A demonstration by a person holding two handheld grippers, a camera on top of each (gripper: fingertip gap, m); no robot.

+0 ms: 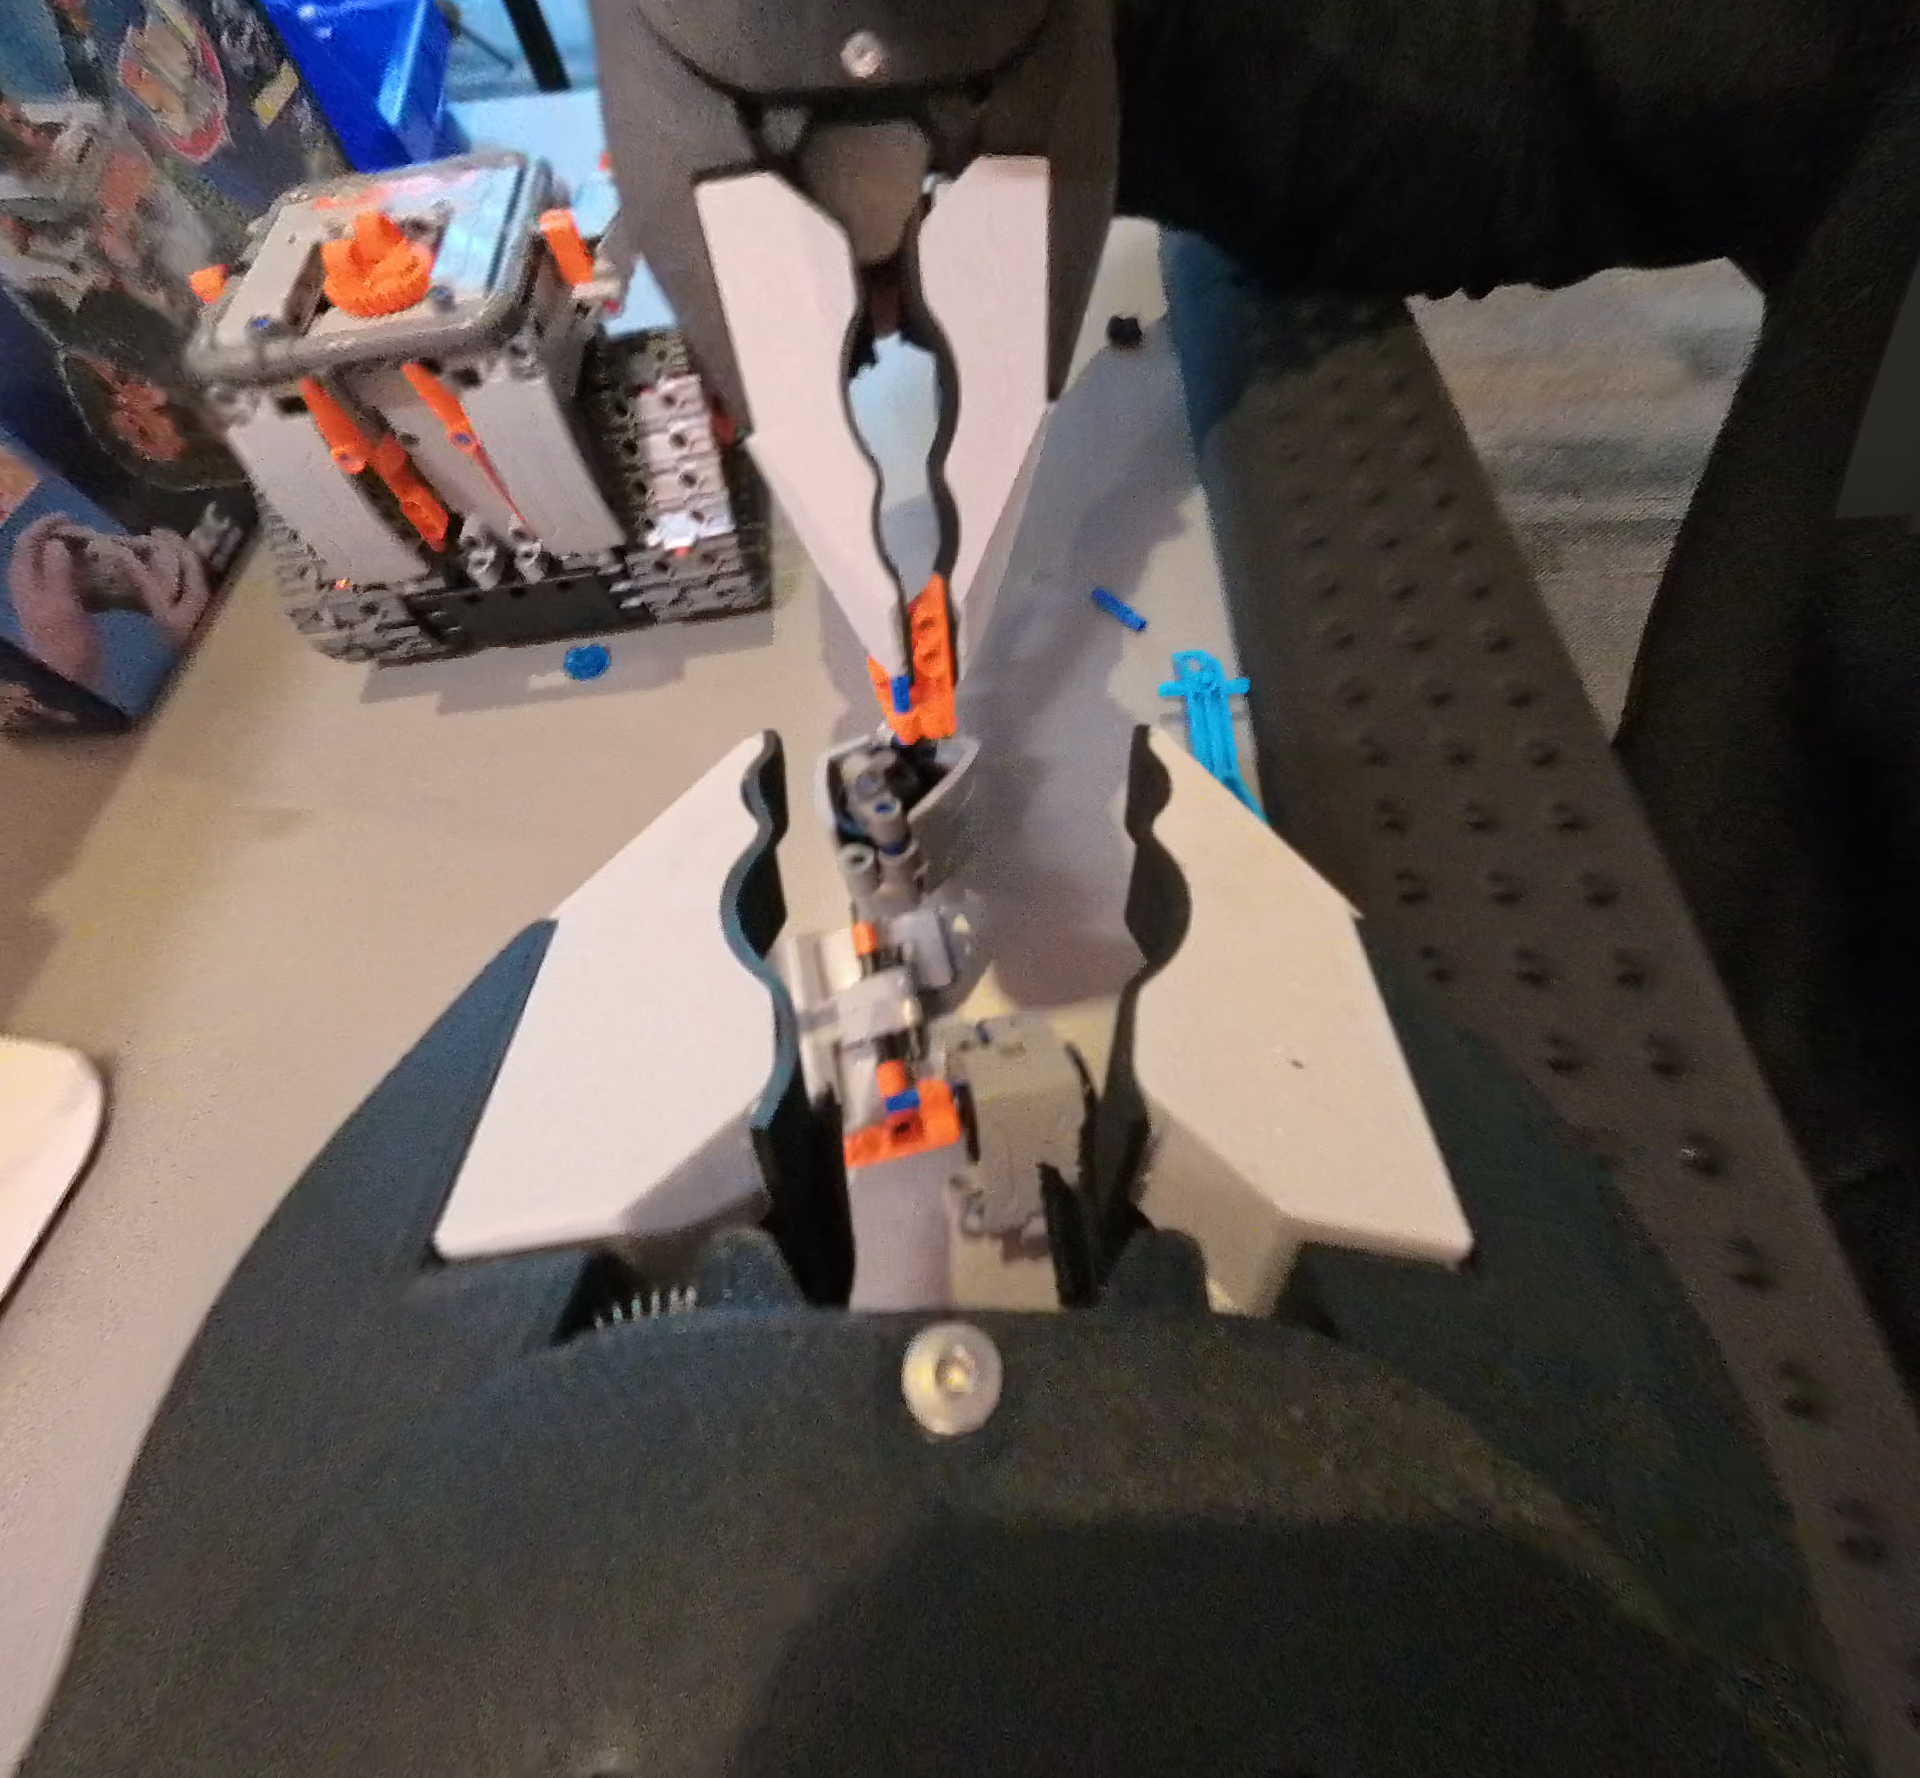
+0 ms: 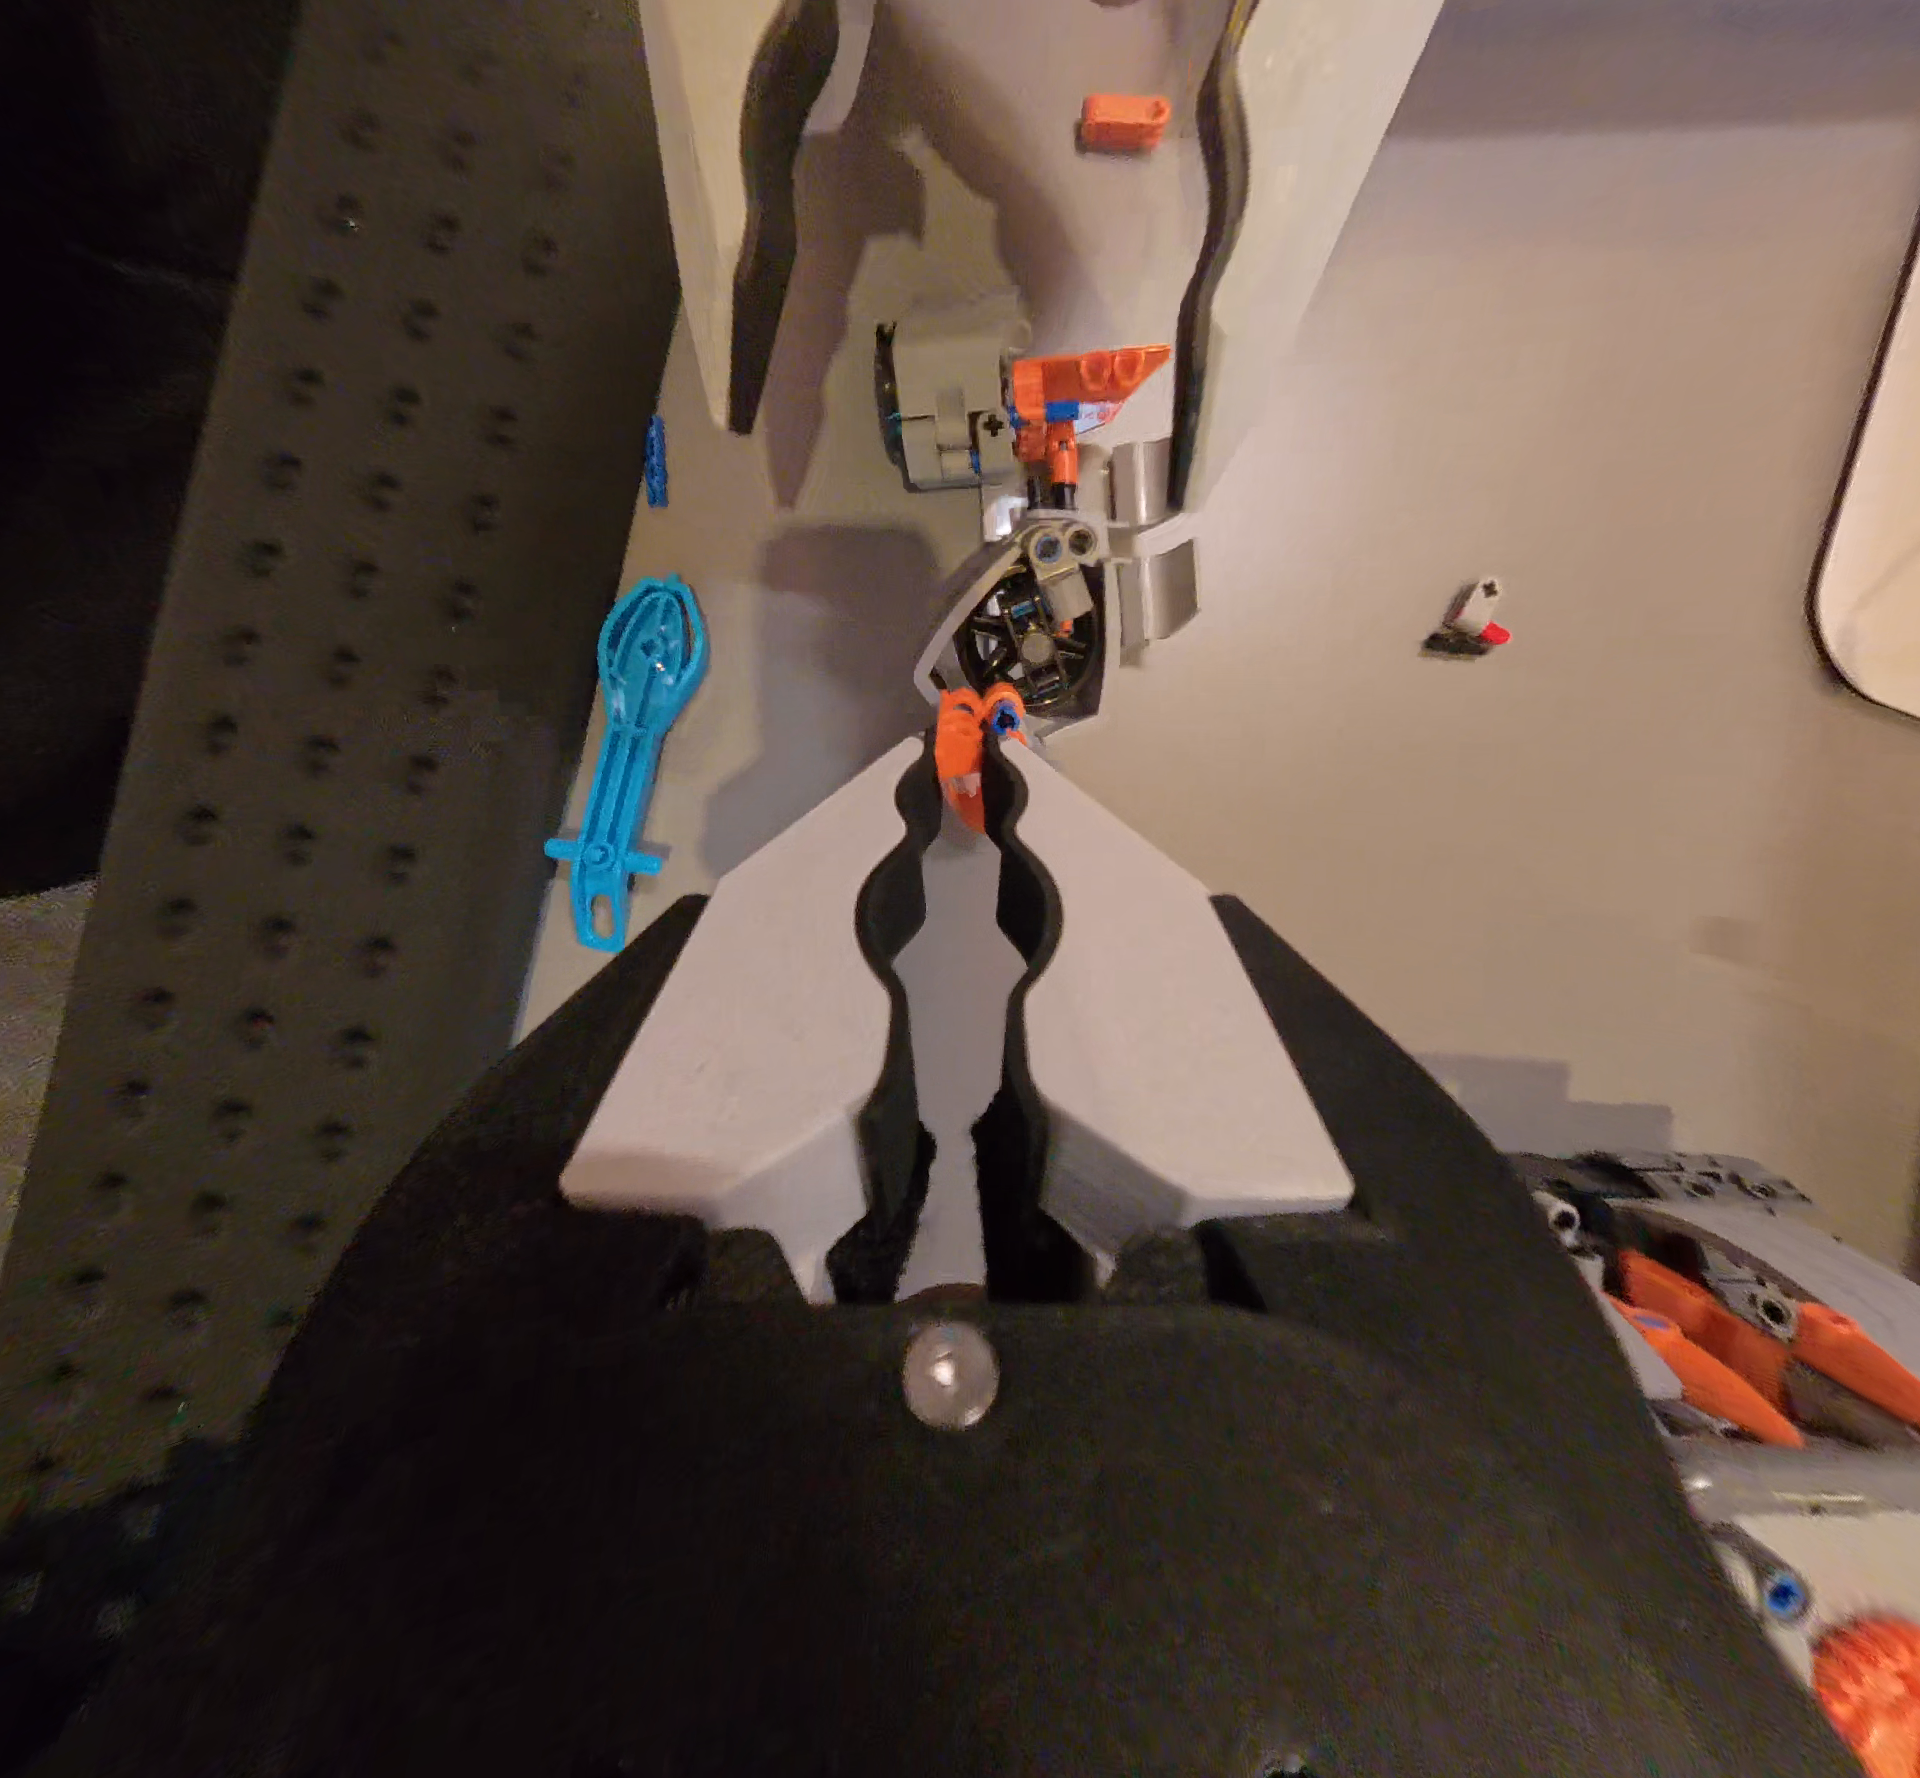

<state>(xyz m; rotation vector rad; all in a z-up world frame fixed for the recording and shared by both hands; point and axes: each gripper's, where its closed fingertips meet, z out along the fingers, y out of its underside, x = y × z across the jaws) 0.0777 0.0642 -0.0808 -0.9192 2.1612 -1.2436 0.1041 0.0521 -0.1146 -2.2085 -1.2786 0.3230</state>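
My left gripper (image 1: 956, 741) is shut on a grey, orange and black toy-brick assembly (image 1: 894, 1032), which lies lengthways between the widely spread fingers. The assembly ends in a curved grey shell (image 2: 1117, 606) with a black wheel inside. My right gripper (image 2: 966, 752) is shut on a small orange piece (image 2: 958, 741) with a blue pin. It holds the piece against the rim of that shell. In the left wrist view the right gripper (image 1: 914, 679) comes in from the far side, tip to tip with mine.
A grey and orange tracked model (image 1: 468, 440) stands at the far left, with printed boxes (image 1: 94, 274) and a blue bin (image 1: 332, 14) behind. A black perforated board (image 2: 343, 585) borders the table. A light blue tool (image 2: 634, 752), an orange piece (image 2: 1122, 123) and a small white-red piece (image 2: 1470, 622) lie loose.
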